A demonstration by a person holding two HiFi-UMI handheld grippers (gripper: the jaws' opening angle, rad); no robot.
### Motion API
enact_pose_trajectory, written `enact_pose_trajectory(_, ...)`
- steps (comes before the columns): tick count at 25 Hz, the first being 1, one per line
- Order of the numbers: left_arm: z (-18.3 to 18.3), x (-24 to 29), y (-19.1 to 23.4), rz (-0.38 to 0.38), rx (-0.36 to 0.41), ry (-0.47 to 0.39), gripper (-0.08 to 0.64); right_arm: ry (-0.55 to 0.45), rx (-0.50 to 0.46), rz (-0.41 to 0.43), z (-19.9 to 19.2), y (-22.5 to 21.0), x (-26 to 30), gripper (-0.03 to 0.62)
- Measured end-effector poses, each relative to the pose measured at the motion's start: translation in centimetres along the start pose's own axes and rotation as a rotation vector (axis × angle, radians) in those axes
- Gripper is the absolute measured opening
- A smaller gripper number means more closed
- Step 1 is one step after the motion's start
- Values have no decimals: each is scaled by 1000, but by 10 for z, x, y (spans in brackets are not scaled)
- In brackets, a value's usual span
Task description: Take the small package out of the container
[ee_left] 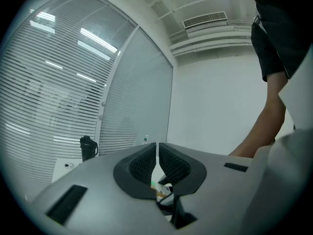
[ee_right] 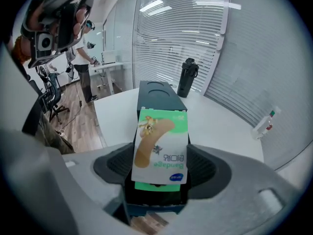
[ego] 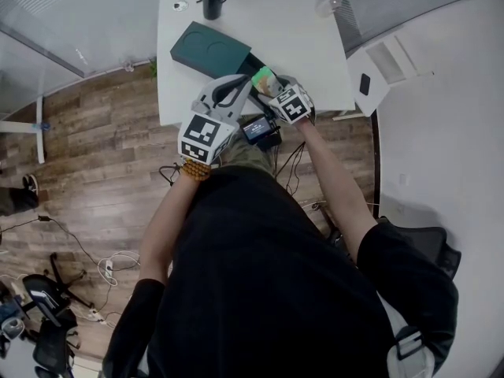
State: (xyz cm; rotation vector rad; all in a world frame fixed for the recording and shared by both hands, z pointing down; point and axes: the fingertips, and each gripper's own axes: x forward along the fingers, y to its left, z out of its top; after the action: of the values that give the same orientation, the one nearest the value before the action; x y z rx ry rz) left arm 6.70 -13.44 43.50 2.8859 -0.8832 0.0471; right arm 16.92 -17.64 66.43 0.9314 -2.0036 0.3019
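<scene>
Small package is clamped in your right gripper, pinched across its narrow width with one jaw on each side edge.

Left to right:
- Left gripper: jaws pressed nearly together with nothing between them. It's tilted up at the blinds and wall and isn't on the job. In the head view it sits just left of the right one, beside the container's near end.
- Package: printed face toward the right gripper's camera. Its long axis runs straight away from that gripper, in line with the container behind it.
- Container: dark green box lying lengthwise on the worktop. Its open end faces you at the worktop's near edge, and its far end points toward the black bottle.

The relation that matters is that package and box share one axis, with the package at the open mouth. I can't tell whether its lower end is clear of the mouth yet. I'd pull straight back along that axis, toward you and up. A sideways pull risks snagging the mouth walls. The right gripper has the package, so the left isn't needed unless the box drags along.
</scene>
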Motion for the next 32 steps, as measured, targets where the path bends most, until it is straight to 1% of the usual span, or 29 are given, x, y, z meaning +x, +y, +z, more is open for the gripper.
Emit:
enact_pose_trajectory(4,4,0,-1,5,21,-21,25,-60,63,-13,2,-7,-4,328)
enact_pose_trajectory(8,7,0,-6,-8,50,-16,25,-95,85,-24,7,-9,-13,328)
enact_pose_trajectory(11,11,-1,-6,-3,61,-31,25,-136,121,-30,15,-10,-20,328)
enact_pose_trajectory(14,12,0,-6,0,70,-41,25,-177,131,-50,22,-12,-27,328)
enact_pose_trajectory(22,14,0,-7,5,89,-54,25,-341,199,-73,48,-12,-49,328)
enact_pose_trajectory(25,13,-2,-6,10,88,-54,25,-378,231,-76,54,-12,-56,328)
enact_pose_trajectory(32,11,-4,-4,13,84,-52,25,-458,245,-120,70,-11,-74,328)
